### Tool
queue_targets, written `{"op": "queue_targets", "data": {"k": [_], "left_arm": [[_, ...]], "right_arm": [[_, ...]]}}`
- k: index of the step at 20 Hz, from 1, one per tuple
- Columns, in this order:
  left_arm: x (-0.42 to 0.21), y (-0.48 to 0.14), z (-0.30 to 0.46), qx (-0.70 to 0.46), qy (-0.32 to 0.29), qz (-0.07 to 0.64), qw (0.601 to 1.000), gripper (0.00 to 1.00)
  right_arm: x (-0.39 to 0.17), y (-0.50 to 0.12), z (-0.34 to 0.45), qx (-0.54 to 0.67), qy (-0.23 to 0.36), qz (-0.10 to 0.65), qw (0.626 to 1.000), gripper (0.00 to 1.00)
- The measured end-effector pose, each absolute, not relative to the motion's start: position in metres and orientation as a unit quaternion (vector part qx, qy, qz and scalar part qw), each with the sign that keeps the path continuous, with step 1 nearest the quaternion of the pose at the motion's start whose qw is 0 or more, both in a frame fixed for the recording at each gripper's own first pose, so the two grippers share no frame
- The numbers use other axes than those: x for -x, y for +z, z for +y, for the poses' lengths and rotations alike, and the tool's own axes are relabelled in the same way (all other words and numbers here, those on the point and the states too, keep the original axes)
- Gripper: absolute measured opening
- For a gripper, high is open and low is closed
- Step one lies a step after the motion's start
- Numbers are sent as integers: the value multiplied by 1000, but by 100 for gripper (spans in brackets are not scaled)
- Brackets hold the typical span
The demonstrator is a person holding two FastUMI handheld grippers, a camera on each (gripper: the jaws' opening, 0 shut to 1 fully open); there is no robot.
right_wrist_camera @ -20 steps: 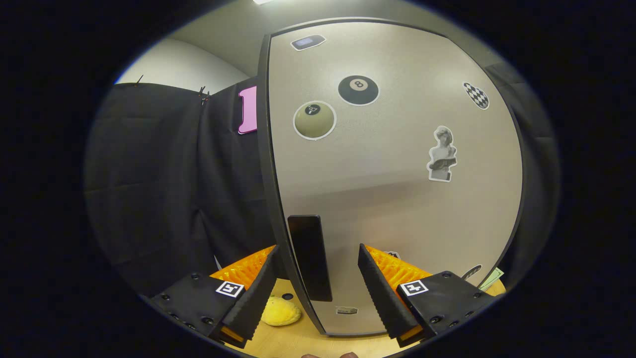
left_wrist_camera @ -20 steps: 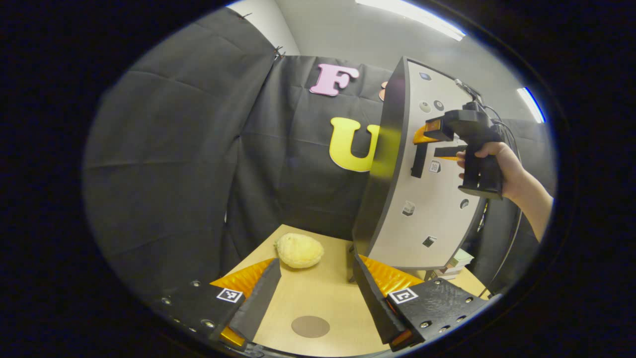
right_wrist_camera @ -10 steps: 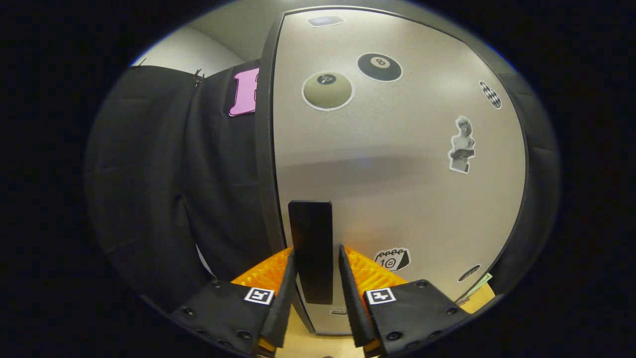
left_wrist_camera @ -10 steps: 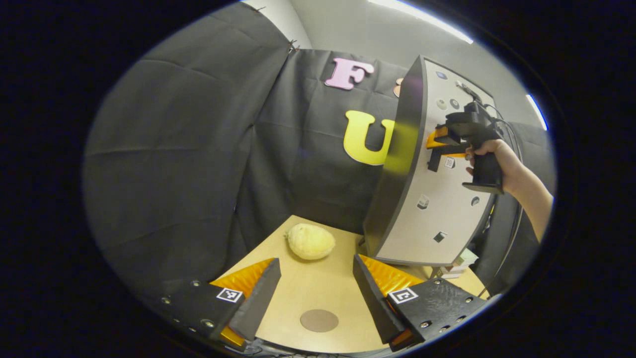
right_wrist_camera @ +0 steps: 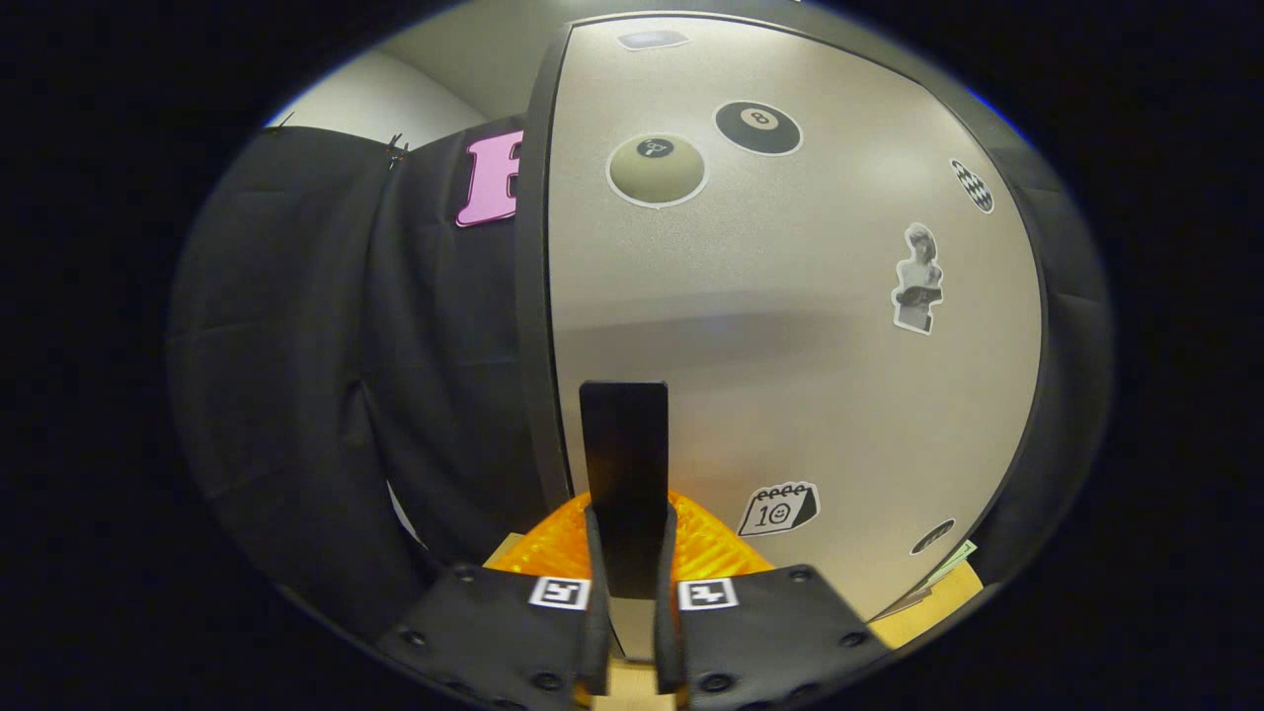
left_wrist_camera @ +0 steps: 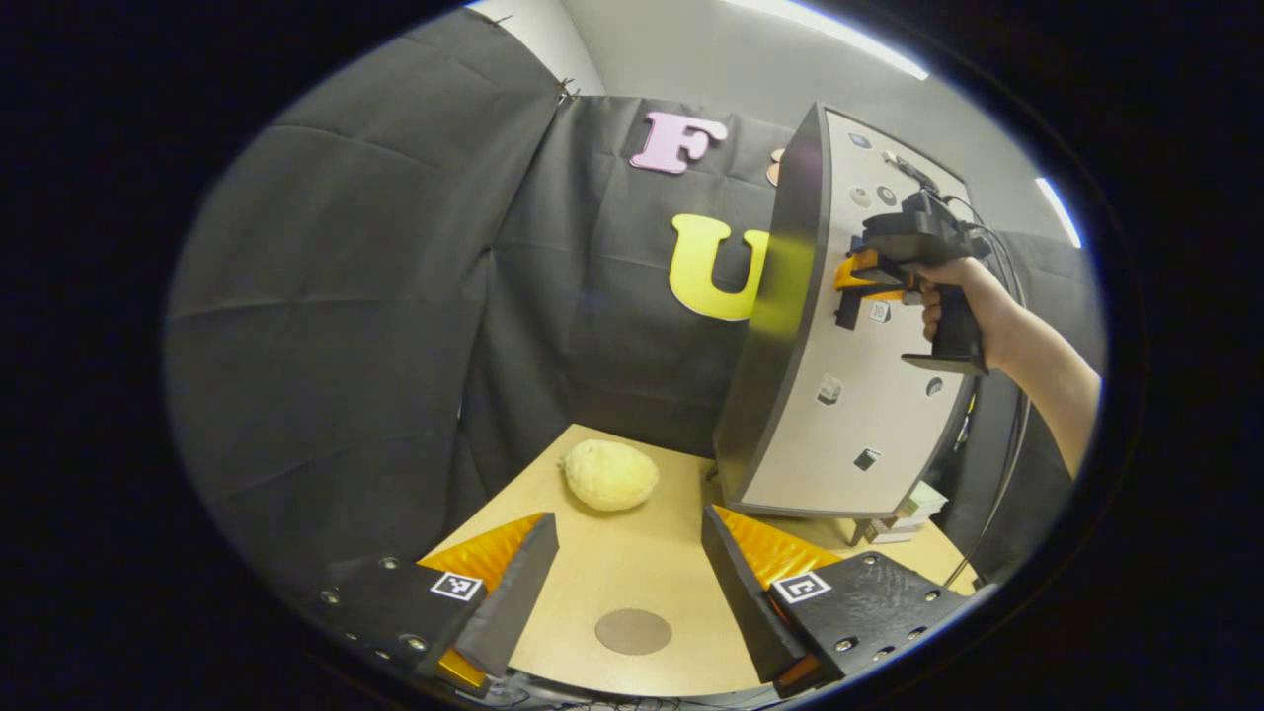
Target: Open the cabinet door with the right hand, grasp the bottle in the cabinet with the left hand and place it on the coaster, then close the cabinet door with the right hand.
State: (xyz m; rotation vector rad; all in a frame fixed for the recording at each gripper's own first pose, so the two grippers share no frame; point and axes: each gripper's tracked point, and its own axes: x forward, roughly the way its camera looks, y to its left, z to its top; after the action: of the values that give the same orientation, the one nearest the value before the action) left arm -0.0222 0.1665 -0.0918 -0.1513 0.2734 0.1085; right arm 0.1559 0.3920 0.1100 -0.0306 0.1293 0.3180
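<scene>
The right hand-held gripper was clamped on the cabinet door handle. The left hand-held gripper hung wide open over the coaster. Bottle unseen behind the door. Risk: grip slipping off the narrow handle under an angled pull.

Cabinet door: matt, finely speckled grey face, glossy paper-like stickers. Handle: smooth matt black. Bench: pale wood-look, smooth. Coaster: matt brown. Wall cloth: matt black, creased.
</scene>
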Motion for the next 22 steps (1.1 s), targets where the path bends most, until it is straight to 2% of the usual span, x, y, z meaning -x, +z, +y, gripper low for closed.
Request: {"op": "queue_targets", "data": {"k": [4,9,10,11,12,16,17,18,19,20,22], "left_arm": [[16,-84,149,72,38,132,988,90],[17,-62,131,62,53,111,990,87],[18,-57,127,67,56,109,990,90],[23,-56,116,70,58,108,990,87],[27,-55,108,72,58,106,990,90],[51,-42,75,52,62,97,992,90],[55,-39,67,49,62,96,992,87],[60,-37,59,46,62,95,992,90],[65,-36,52,43,62,95,993,87],[70,-34,43,39,63,94,993,90],[79,-33,29,35,65,93,993,90]], "right_arm": [[-143,108,388,32,195,73,978,15],[-114,109,381,54,243,61,967,16],[-110,109,378,50,255,64,964,16],[-103,108,374,45,266,69,960,16],[-99,109,371,44,275,70,958,16],[-94,108,356,46,299,68,951,16],[-92,107,353,41,306,69,949,14],[-92,107,350,35,312,72,947,16],[-94,106,347,35,316,72,945,16],[-94,106,345,37,318,70,945,14],[-87,106,341,38,324,66,943,14]]}}
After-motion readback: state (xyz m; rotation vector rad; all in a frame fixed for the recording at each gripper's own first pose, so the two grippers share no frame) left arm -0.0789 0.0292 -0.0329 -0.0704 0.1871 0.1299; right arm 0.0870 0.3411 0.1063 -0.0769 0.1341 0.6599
